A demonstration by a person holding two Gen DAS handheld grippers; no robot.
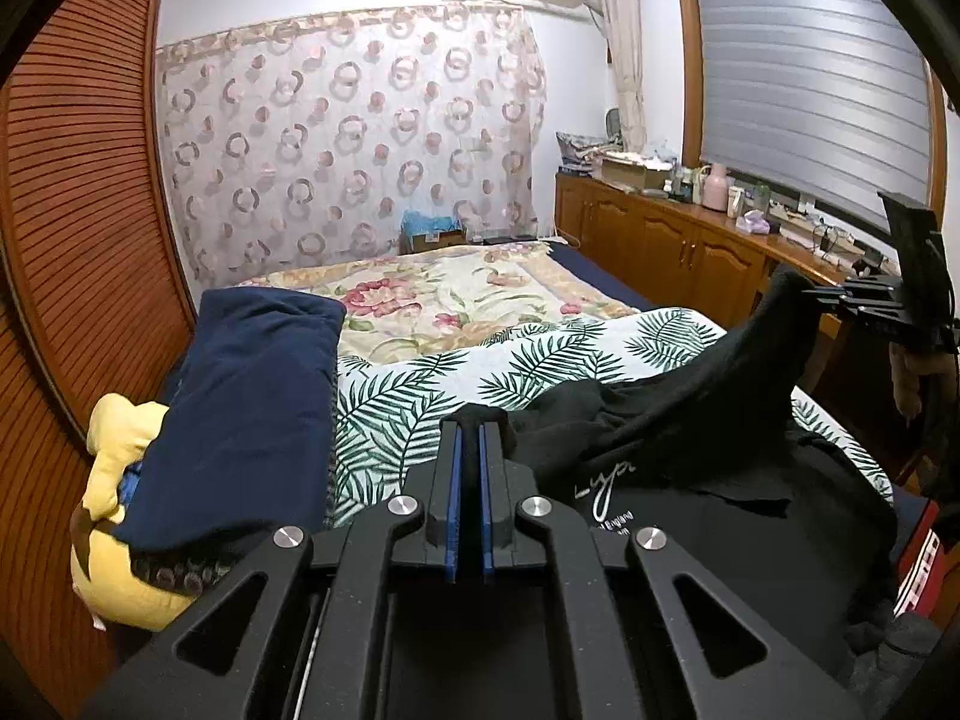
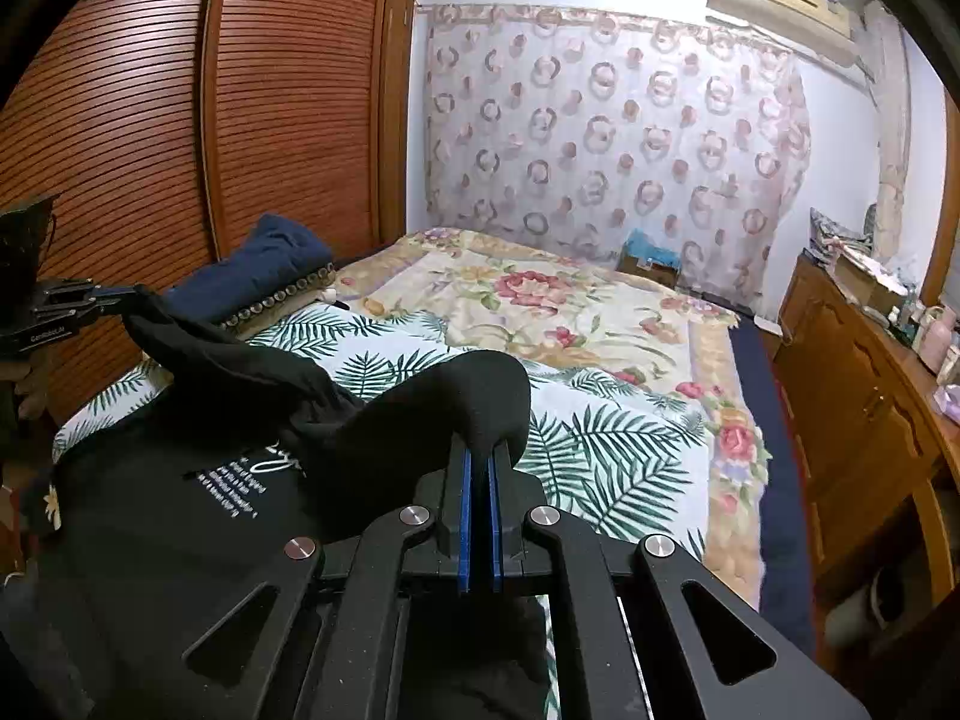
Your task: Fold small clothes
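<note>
Black T-shirt [image 1: 690, 420] with white lettering lies near edge of bed [image 2: 600, 324], on palm-leaf sheet [image 1: 408, 396]. Left gripper [image 1: 470, 420]: jaws together, clamped on shirt's left edge. Right gripper [image 2: 480, 450]: jaws clamped on fabric bunched over tips. Both pinch points lifted off sheet, cloth tented between, rest resting below; likely raised so fold can be carried over body. Navy blanket [image 1: 252, 396] at far left, clear of work.
</note>
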